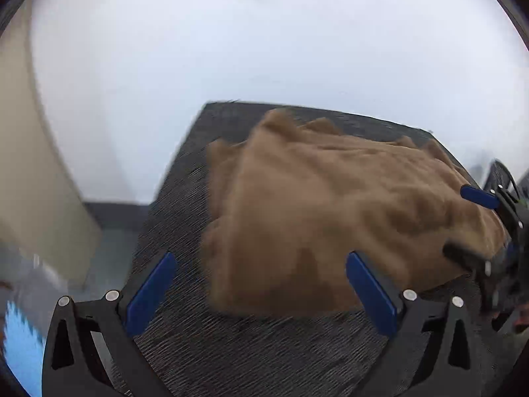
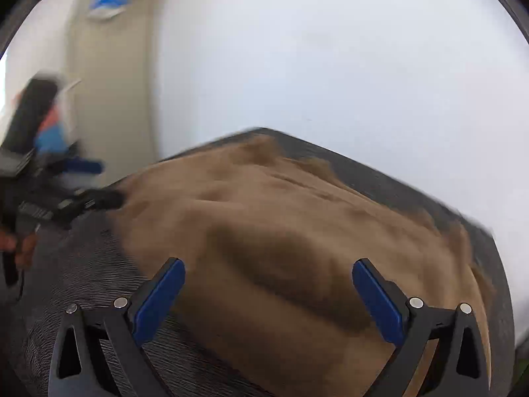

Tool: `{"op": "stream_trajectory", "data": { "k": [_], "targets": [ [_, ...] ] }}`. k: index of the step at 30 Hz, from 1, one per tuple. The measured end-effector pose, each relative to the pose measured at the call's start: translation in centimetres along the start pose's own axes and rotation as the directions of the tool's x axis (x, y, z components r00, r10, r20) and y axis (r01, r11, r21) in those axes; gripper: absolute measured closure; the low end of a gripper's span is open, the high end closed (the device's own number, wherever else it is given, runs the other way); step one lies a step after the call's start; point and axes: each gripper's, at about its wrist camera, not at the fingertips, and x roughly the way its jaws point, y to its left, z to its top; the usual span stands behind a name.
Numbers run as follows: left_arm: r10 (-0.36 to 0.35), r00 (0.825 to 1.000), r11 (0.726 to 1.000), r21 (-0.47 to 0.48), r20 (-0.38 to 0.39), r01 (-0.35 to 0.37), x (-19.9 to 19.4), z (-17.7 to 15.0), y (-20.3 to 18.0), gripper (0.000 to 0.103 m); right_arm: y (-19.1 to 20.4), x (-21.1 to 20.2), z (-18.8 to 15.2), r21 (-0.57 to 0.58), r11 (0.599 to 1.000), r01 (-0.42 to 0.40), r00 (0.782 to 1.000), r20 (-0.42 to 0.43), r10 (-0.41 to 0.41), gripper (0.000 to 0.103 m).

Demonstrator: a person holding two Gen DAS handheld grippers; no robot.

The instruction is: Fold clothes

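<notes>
A brown garment (image 1: 330, 211) lies rumpled on the dark woven top of the bench (image 1: 205, 347), covering most of the bench's far part and reaching toward its back edge by the pale wall (image 1: 264, 33). The frames are blurred, so the garment's folds cannot be told exactly. The left tongs (image 1: 261, 284) stand wide, nothing between their blue pads (image 1: 148, 294), hanging over the near-left edge of the garment. The right tongs (image 2: 267, 294) are likewise spread wide and hold nothing, hanging over the near middle of the garment. In the right wrist view the left tongs show at the garment's left side, beside a beige panel (image 2: 109, 99); whether they touch the cloth cannot be told
</notes>
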Motion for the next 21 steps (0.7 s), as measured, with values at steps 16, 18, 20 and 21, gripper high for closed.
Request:
{"op": "stream_trajectory", "data": {
  "k": [16, 18, 20, 21],
  "targets": [
    [0.024, 0.999, 0.964, -0.266, 0.039, -0.013, -3.6, -3.3, 10.5, 0.0, 12.6, 7.3, 3.2, -0.313, 0.946, -0.082, 0.996, -0.062, 0.065, 0.0],
    [0.013, 0.999, 0.965, -0.261, 0.041, -0.002, -3.6, -3.2, 10.3, 0.0, 11.0, 6.7, 2.8, -0.226, 0.971, -0.074, 0.996, -0.067, 0.06, 0.0],
    [-0.006, 0.999, 0.969, -0.245, 0.039, 0.015, -3.4, -3.1, 9.6, 0.0, 9.4, 6.1, 2.4, -0.137, 0.988, -0.065, 0.996, -0.073, 0.055, 0.0],
    [-0.016, 0.999, 0.971, -0.237, 0.037, 0.024, -3.3, -3.1, 9.3, 0.0, 8.6, 5.9, 2.2, -0.092, 0.994, -0.06, 0.996, -0.076, 0.053, 0.0]
  ]
}}
